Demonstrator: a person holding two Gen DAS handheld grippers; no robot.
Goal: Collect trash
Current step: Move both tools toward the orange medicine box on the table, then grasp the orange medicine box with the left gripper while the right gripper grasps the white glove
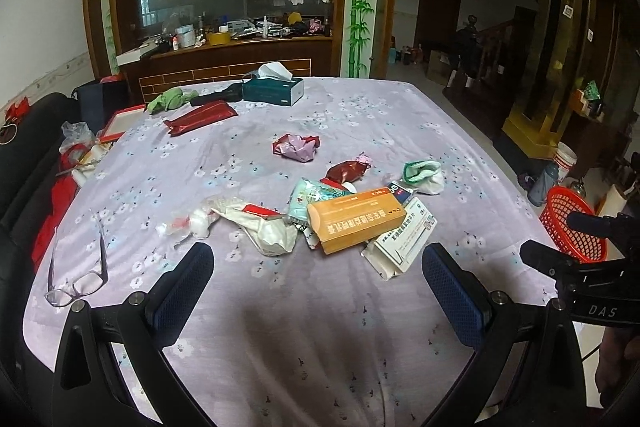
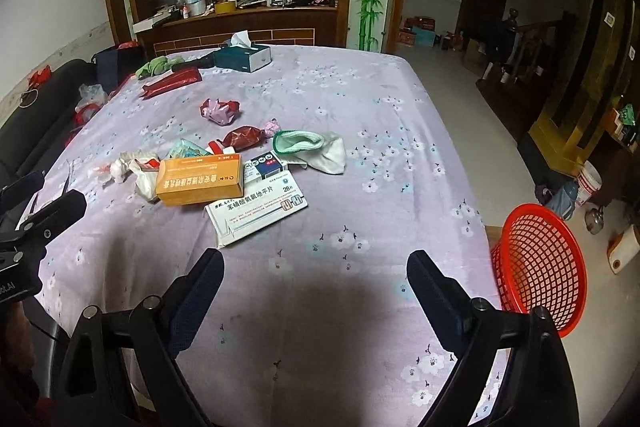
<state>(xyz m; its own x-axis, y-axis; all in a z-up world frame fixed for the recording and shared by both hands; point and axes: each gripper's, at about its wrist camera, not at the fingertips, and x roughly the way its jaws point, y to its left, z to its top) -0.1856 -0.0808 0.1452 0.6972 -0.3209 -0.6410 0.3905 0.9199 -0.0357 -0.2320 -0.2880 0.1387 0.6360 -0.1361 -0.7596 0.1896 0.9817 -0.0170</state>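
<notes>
1. both claws hang low over the near edge of the table (image 2: pixel 400 131), above bare lilac cloth; the left gripper (image 1: pixel 318 283) and the right gripper (image 2: pixel 316 291) each have their jaws spread wide with nothing between them.
2. just beyond them sits the litter, all in one loose cluster: an orange box (image 1: pixel 354 225) lying partly on a white medicine box (image 2: pixel 256 211), a small blue carton (image 2: pixel 269 165), crumpled white wrappers (image 1: pixel 256 227), a teal packet (image 1: pixel 310 197), two red-and-pink foil wads (image 1: pixel 298 147), and a green-trimmed cloth (image 2: pixel 316 147).
3. the red basket (image 2: pixel 540 267) waits off the table's right-hand corner, tilted; what i can see of its inside looks empty, though part of it is hidden.
4. so collecting has hardly begun, by my reading: every scrap is still on the cloth.
5. the glasses (image 1: pixel 80 275) and tissue box (image 1: pixel 274 89) don't look like rubbish.
</notes>
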